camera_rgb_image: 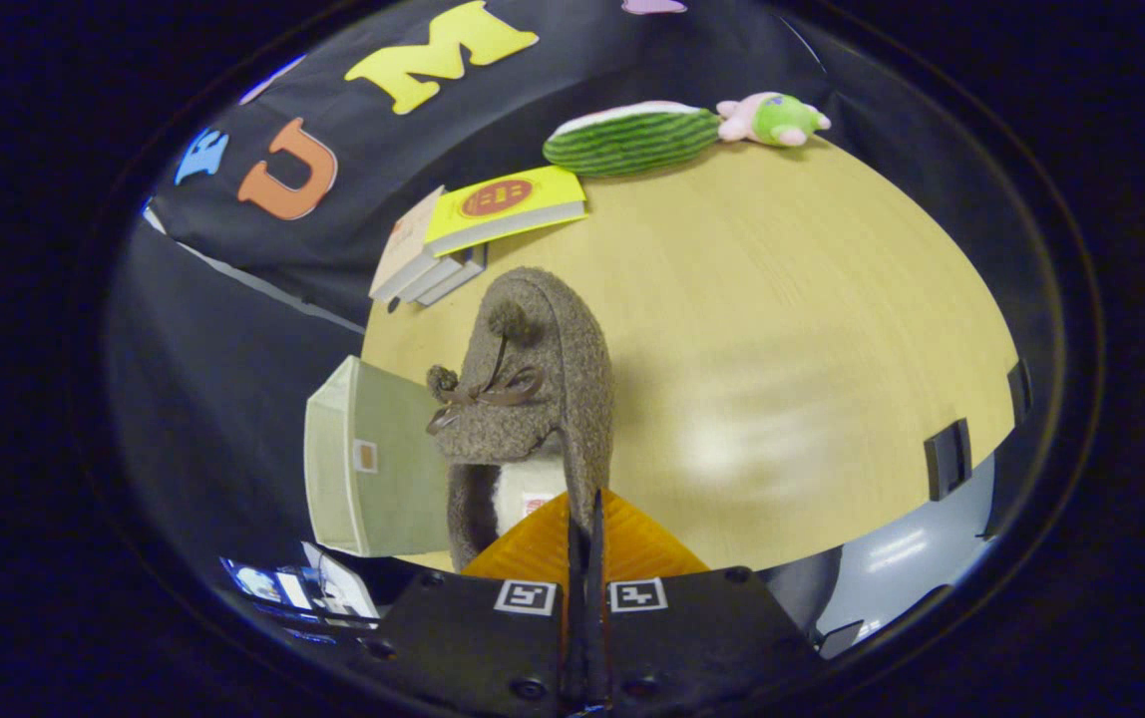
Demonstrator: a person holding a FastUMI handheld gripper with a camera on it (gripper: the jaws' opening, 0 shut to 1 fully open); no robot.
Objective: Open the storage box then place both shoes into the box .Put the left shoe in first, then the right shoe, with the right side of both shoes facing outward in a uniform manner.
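My gripper (584, 519) is shut on the rim of a grey-brown woolly shoe (533, 379), near its heel opening. The shoe hangs tilted above the table, toe pointing away from me, with a brown bow and pompoms on top and a white lining showing inside. A pale green storage box (373, 469) sits below and to the left of the shoe at the table's edge; I cannot tell whether its lid is open.
The wooden table (782, 329) stretches ahead and to the right. A stack of books (493, 214) with a yellow one on top lies beyond the shoe. A watermelon-slice plush (632, 138) and a pink-green plush toy (772, 120) rest at the far edge.
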